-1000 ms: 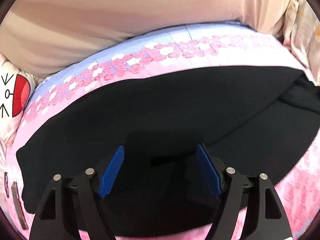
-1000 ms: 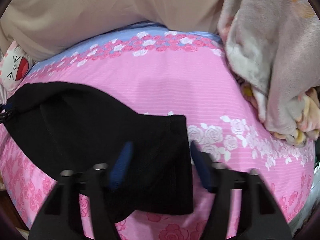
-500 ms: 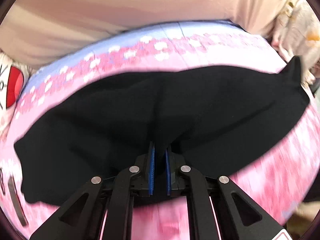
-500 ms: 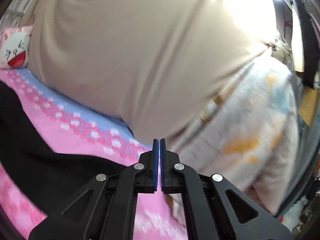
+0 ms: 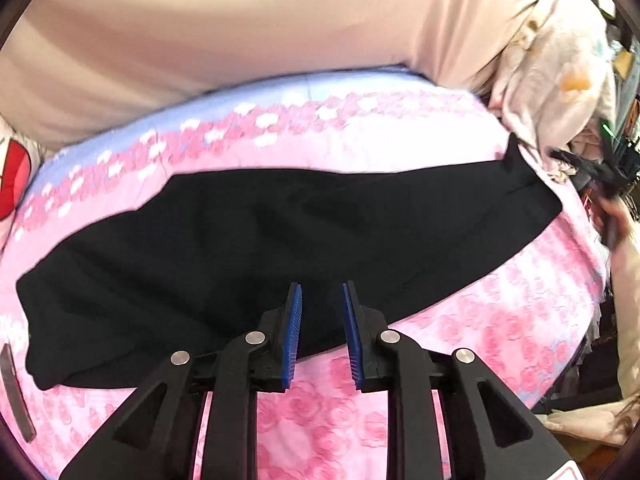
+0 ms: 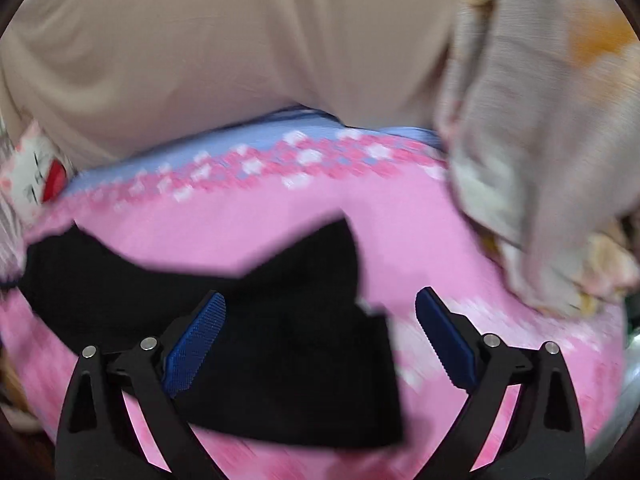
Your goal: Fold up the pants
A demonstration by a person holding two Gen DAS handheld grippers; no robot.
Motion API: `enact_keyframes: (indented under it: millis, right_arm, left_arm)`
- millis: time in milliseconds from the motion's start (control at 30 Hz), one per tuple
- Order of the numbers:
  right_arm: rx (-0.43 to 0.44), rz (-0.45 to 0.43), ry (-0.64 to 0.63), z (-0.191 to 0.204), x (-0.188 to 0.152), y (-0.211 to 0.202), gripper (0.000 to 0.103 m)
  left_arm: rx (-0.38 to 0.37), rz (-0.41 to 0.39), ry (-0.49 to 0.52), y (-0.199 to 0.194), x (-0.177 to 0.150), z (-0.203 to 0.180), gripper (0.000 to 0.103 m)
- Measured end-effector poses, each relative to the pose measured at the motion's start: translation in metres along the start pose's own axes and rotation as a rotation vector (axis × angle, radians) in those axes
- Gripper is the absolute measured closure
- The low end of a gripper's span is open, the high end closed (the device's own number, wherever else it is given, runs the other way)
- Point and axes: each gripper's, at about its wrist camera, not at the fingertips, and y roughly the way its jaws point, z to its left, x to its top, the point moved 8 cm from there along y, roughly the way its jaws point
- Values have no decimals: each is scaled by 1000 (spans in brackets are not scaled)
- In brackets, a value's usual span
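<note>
Black pants (image 5: 280, 248) lie flat across a pink floral bedsheet (image 5: 500, 328), stretched from left to right. My left gripper (image 5: 320, 300) hovers at the pants' near edge, jaws a little apart and empty. In the right wrist view the pants' end (image 6: 296, 344) lies with one corner flipped up toward the far side. My right gripper (image 6: 320, 308) is wide open just above that end, holding nothing. In the left wrist view the right gripper (image 5: 596, 172) shows at the far right, blurred.
A beige curtain (image 5: 260, 24) hangs behind the bed. A crumpled pale blanket (image 6: 540, 160) lies at the bed's right side. A white cartoon pillow (image 6: 36, 172) sits at the far left. The bed's edge drops off at the right.
Both grippers were shut on the pants half a second ago and have opened. The pants have been let go and lie spread out. The right gripper has tipped back down over the pants' end.
</note>
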Motion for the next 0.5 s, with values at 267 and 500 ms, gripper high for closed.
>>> enact_keyframes:
  millis: [267,500]
  right_arm:
    - [44,221,-23,0,12,87,93]
    - [-125,-252,-491,45,-5,-79,76]
  left_arm:
    - [8,-2,-25,-3,-8,-7,66]
    - [-10,4,-39,1,-10,-5,66]
